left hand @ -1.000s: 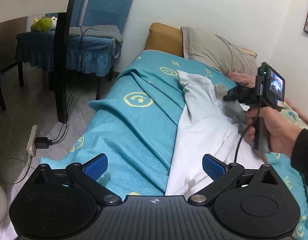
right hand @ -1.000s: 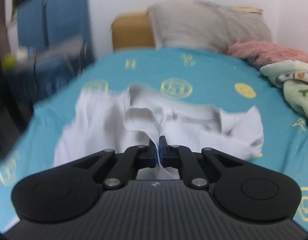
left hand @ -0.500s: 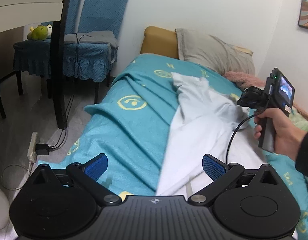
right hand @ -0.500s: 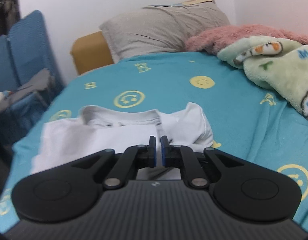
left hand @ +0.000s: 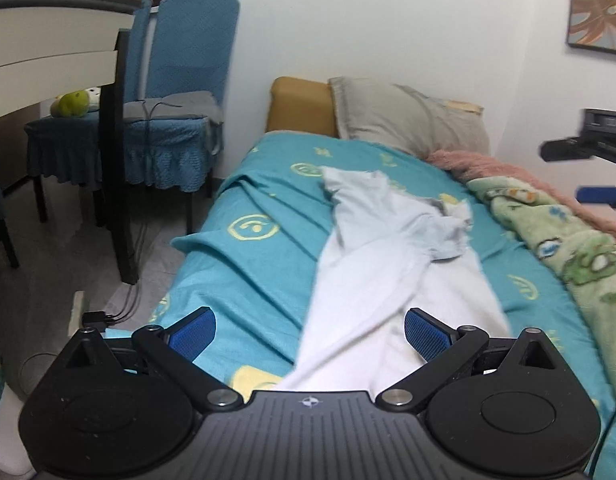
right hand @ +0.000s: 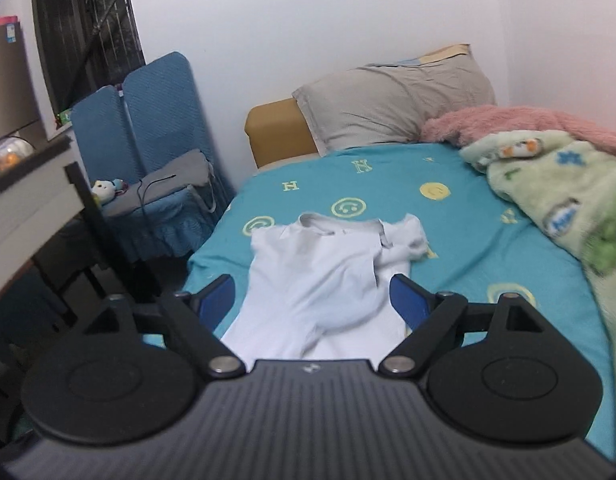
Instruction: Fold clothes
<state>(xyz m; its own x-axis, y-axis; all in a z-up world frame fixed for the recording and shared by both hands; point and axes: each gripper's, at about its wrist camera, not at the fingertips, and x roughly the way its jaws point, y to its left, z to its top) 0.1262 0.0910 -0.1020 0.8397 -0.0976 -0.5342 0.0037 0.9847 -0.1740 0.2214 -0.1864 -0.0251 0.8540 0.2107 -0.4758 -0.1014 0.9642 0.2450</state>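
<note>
The white shirt (right hand: 328, 276) lies rumpled on the bed (right hand: 460, 240). The right gripper (right hand: 312, 300) is opening, empty above it; the left gripper (left hand: 308, 332) is released. Smooth the bunched sleeve flat before folding.

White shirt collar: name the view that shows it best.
Right wrist view: the white shirt lies head-on, its collar open toward the pillow. The left wrist view shows the shirt from the side, collar bunched and indistinct.
</note>
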